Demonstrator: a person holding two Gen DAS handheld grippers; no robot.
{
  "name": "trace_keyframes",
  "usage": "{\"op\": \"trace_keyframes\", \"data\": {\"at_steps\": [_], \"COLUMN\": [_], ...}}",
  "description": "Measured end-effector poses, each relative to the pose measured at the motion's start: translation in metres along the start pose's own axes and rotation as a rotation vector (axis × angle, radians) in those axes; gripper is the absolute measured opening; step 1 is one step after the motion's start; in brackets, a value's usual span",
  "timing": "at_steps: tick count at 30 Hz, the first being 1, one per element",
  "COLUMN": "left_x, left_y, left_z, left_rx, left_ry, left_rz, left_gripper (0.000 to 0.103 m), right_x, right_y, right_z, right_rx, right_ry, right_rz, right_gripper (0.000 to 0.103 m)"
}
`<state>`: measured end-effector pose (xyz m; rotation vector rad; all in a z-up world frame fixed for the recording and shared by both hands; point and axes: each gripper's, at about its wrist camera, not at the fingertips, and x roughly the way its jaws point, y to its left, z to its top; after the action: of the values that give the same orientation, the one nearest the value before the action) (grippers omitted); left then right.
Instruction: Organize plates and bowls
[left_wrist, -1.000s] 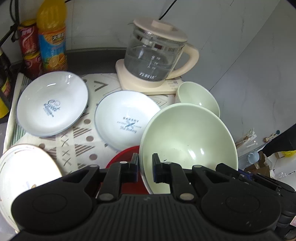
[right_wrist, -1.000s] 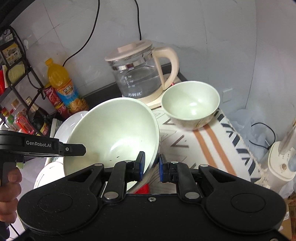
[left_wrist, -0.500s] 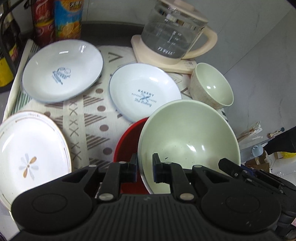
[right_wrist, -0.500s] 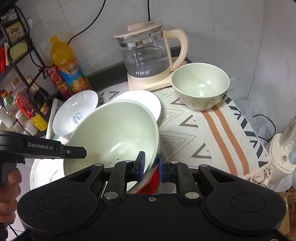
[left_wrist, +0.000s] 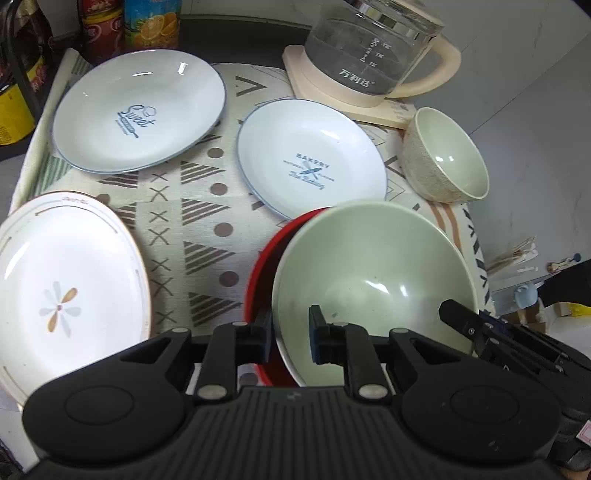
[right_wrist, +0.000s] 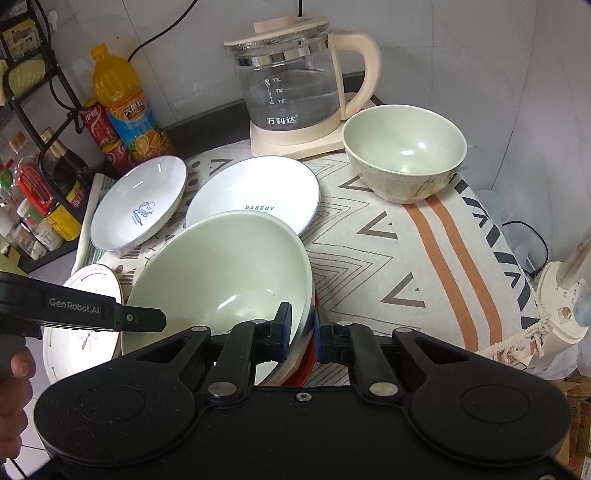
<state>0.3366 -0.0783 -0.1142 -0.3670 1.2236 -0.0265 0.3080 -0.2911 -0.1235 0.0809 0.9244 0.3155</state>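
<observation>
Both grippers hold a large pale green bowl (left_wrist: 373, 280) by its rim. My left gripper (left_wrist: 290, 339) is shut on its left rim and my right gripper (right_wrist: 299, 334) is shut on its right rim. The bowl (right_wrist: 221, 280) hangs tilted over a red bowl (left_wrist: 264, 258) on the patterned cloth. A small green bowl (right_wrist: 404, 151) stands at the back right. Two white plates, "Sweet" (left_wrist: 138, 110) and "Bakery" (left_wrist: 310, 158), lie behind. A flower plate (left_wrist: 62, 280) lies at the left.
A glass kettle (right_wrist: 291, 92) on a cream base stands at the back. Juice bottle (right_wrist: 125, 107), cans and a rack of bottles (right_wrist: 40, 177) stand at the back left. The cloth's right edge (right_wrist: 517, 280) drops off towards a white appliance.
Both grippers have come down and forward with the large green bowl. The plates and the red bowl have come more into view beneath it.
</observation>
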Motion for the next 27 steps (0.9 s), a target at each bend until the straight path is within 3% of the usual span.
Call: {"op": "trace_keyframes", "data": {"at_steps": [8, 12, 15, 18, 22, 27], "left_x": [-0.012, -0.016, -0.018, -0.017, -0.015, -0.013], "left_y": [0.007, 0.006, 0.004, -0.002, -0.013, -0.027], "left_z": [0.001, 0.003, 0.005, 0.007, 0.01, 0.015], "left_rx": [-0.001, 0.005, 0.019, 0.033, 0.068, 0.103], "left_ry": [-0.036, -0.042, -0.043, -0.036, -0.036, -0.038], "left_rz": [-0.004, 0.007, -0.002, -0.006, -0.001, -0.003], "left_gripper": [0.028, 0.048, 0.054, 0.062, 0.065, 0.066], "right_x": [0.007, -0.002, -0.011, -0.017, -0.025, -0.032], "right_y": [0.006, 0.001, -0.004, -0.01, -0.02, -0.033], "right_z": [0.003, 0.007, 0.008, 0.007, 0.007, 0.005], "right_rx": [-0.025, 0.014, 0.036, 0.071, 0.114, 0.15], "right_ry": [0.009, -0.001, -0.013, -0.021, -0.041, -0.076], "right_rz": [-0.011, 0.001, 0.015, 0.016, 0.014, -0.015], "right_gripper": [0.009, 0.018, 0.031, 0.056, 0.061, 0.083]}}
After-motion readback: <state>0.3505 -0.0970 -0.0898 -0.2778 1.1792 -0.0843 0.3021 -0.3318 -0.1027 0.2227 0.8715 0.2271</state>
